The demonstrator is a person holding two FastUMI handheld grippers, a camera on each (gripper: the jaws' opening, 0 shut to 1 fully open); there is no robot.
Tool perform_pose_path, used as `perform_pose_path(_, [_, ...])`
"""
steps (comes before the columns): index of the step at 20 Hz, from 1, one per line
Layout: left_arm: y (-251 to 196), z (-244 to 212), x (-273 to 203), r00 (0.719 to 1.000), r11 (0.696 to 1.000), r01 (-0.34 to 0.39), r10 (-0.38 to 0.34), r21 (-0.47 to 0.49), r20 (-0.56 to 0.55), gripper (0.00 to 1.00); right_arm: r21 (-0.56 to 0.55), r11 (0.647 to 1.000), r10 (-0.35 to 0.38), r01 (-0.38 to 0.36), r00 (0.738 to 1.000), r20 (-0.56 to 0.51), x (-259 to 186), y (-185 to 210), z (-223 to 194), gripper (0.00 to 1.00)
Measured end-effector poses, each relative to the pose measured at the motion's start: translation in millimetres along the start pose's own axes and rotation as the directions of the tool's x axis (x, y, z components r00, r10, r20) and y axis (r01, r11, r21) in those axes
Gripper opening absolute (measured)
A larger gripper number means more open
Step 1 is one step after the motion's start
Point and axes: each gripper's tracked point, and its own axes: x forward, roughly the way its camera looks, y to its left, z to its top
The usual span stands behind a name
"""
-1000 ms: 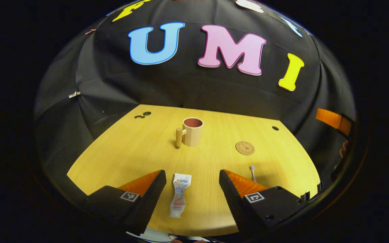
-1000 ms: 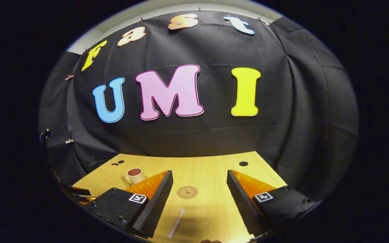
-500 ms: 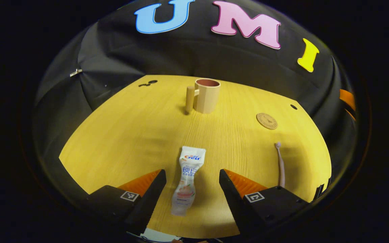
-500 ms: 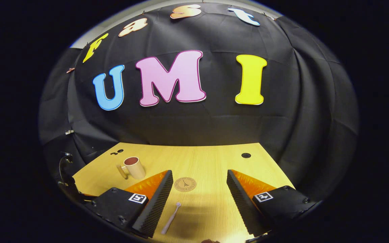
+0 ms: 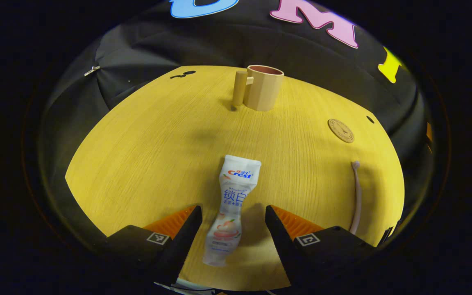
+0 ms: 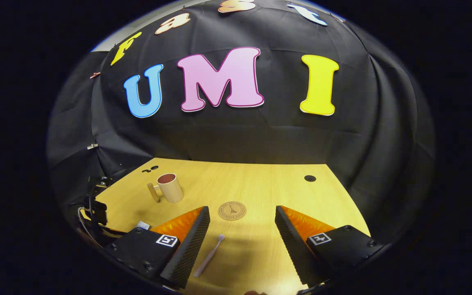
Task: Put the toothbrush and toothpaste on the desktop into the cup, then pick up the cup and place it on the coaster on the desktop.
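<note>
A white toothpaste tube [image 5: 232,209] lies flat on the yellow wooden desktop [image 5: 166,139], its lower half between the fingers of my open left gripper [image 5: 233,221], which touch nothing. A pale toothbrush [image 5: 356,196] lies to the right, head pointing away. The beige cup [image 5: 263,87] with a peg handle stands upright at the far side, and a round coaster [image 5: 341,130] lies right of it. My right gripper [image 6: 242,235] is open above the desk, with the toothbrush [image 6: 209,260] by its left finger, the coaster [image 6: 232,210] ahead and the cup [image 6: 169,187] far left.
Black cloth walls close in the desk on all sides. Small dark holes [image 5: 369,119] sit near the desk's far corners. The left gripper's body and cable [image 6: 94,213] appear at the left edge of the right gripper view.
The left gripper has dropped and tilted down toward the toothpaste, which now sits between its fingers. The right gripper has moved forward and tilted down slightly; the toothbrush and coaster sit higher in its view.
</note>
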Motion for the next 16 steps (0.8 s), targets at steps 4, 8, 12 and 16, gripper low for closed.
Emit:
perform_pose_path(4, [-1.5, 1.9, 7.9, 1.000, 0.995, 0.007, -0.006, 0.096, -0.015, 0.91, 0.046, 0.999, 0.025, -0.022, 0.998, -0.053, 3.8, 15.4, -26.1, 0.99])
perform_pose_path(8, [-8.3, 3.1, 9.4, 0.999, 0.991, 0.025, -0.022, 0.133, -0.023, 0.73, 0.047, 0.999, 0.020, -0.014, 0.992, -0.125, 0.0, 28.8, -49.6, 0.98])
perform_pose_path(12, [-8.7, 3.7, 11.6, 0.999, 0.989, 0.036, -0.032, 0.146, -0.032, 0.48, 0.044, 0.999, 0.001, 0.007, 0.983, -0.186, -5.9, 40.6, -62.9, 0.99])
perform_pose_path(16, [-9.6, 5.2, 11.0, 0.998, 0.977, 0.065, -0.062, 0.203, -0.019, 0.32, 0.022, 0.998, -0.043, 0.050, 0.972, -0.229, -13.7, 43.3, -75.3, 0.99])
